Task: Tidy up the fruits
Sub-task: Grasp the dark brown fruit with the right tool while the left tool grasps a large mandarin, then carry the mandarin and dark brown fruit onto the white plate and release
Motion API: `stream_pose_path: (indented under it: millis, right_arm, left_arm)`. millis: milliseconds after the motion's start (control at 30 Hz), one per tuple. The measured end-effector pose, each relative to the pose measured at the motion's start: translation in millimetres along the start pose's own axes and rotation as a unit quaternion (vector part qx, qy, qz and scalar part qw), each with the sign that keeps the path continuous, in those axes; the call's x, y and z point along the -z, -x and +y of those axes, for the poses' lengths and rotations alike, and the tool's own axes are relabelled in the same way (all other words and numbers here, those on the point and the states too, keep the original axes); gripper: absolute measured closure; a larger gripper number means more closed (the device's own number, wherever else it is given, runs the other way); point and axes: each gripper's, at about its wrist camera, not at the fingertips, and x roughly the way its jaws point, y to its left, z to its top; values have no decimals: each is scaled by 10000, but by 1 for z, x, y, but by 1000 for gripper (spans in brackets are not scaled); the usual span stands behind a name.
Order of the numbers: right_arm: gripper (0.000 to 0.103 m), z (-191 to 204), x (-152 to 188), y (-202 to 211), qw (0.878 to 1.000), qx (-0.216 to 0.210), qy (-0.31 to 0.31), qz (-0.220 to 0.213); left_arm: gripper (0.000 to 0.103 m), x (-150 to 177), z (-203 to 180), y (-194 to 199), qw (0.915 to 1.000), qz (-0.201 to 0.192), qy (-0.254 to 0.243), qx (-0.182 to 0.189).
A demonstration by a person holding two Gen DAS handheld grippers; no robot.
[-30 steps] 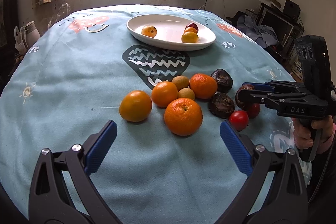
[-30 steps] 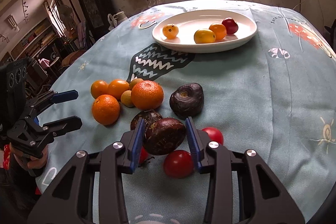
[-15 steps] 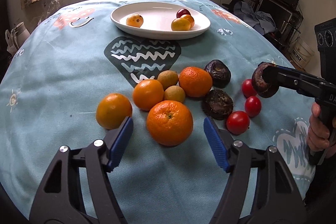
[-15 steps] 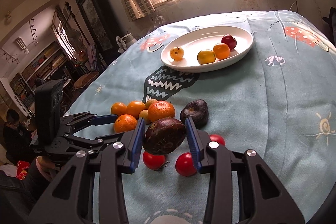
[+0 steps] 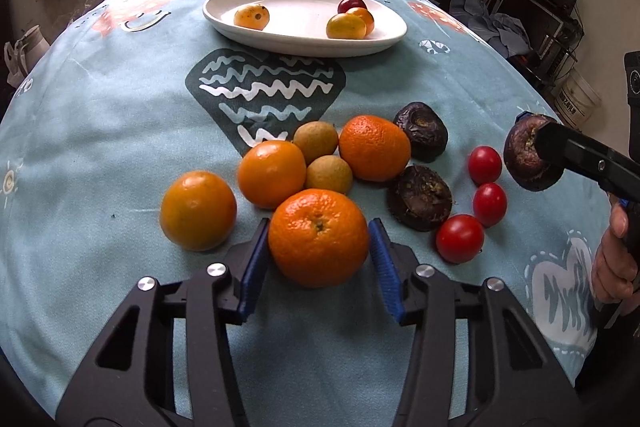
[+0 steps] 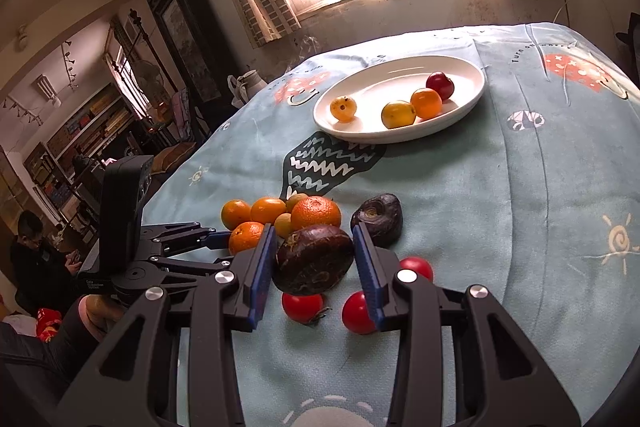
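Observation:
My left gripper (image 5: pixel 318 257) has its blue pads on both sides of the nearest orange (image 5: pixel 318 237), which rests on the cloth. My right gripper (image 6: pixel 314 259) is shut on a dark brown fruit (image 6: pixel 314 259) and holds it above the table; it also shows at the right of the left wrist view (image 5: pixel 528 155). Other oranges (image 5: pixel 198 211), two small tan fruits (image 5: pixel 328 174), two dark fruits (image 5: pixel 420 203) and three red tomatoes (image 5: pixel 460 238) lie on the cloth. A white plate (image 5: pixel 280 39) at the far side holds several small fruits.
The round table has a light blue patterned cloth (image 5: pixel 100 115). Its edge drops off close on the right, with shelves and a bucket (image 5: pixel 576 99) beyond. A window wall stands behind the plate. A person sits at the far left in the right wrist view (image 6: pixel 32 247).
My left gripper moved forward and closed in around the nearest orange. My right gripper lifted the dark fruit up off the cloth.

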Motion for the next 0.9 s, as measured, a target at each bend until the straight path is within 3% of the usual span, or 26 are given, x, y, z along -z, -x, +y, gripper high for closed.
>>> stream_pose_path:
  millis: [433,667,900]
  right_arm:
    - [63,-7,2,-7,9998,92,-125,130]
    - [63,-2,5,-13,9997,-21,-33,233]
    - [63,16,-4,-4,9998,-166,92,79]
  left_arm:
    - [57,10,-3,16,9998,-216,49,23]
    - [57,21,-4,36,9990,-339,101,256]
    - [57,1,2,77,9962,-786,12,372]
